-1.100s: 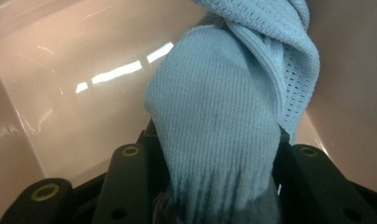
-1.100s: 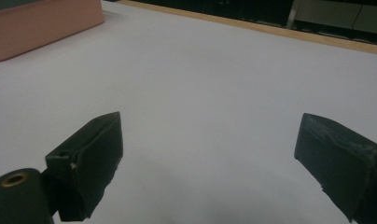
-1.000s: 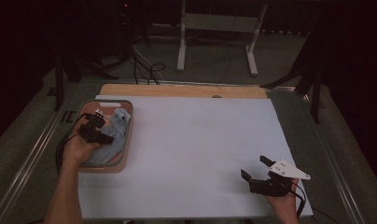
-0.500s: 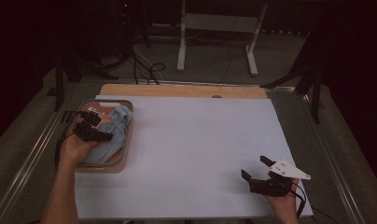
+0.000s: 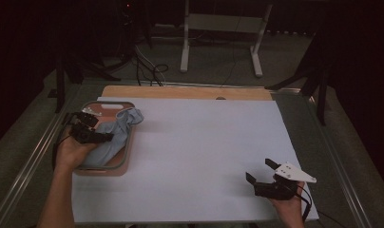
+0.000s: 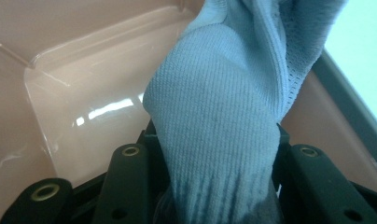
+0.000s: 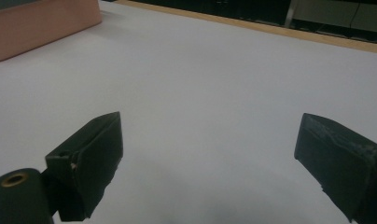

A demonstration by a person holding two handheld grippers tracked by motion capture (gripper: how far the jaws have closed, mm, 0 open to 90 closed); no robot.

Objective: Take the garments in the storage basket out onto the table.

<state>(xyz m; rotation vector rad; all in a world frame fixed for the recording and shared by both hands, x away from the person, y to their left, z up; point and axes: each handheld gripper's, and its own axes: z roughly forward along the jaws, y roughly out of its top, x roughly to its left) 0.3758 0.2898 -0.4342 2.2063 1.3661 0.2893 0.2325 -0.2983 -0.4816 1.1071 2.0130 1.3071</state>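
We see left gripper (image 5: 92,134) jaws clamped on pale blue knit cloth (image 6: 224,121), over pink tray (image 5: 126,156) at counter's left edge. Soft, light, floppy; we'd pinch bunched fold. Right gripper (image 5: 262,172) jaws wide, empty.

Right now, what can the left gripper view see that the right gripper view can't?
The left gripper view alone shows a light blue knit cloth clamped between the left gripper's black jaws, with the glossy inside of the pink tray behind it. The right gripper view alone shows the right gripper with its jaws spread wide and nothing between them, and a wooden strip along the table's far edge. Both show the pink tray and the white table sheet.
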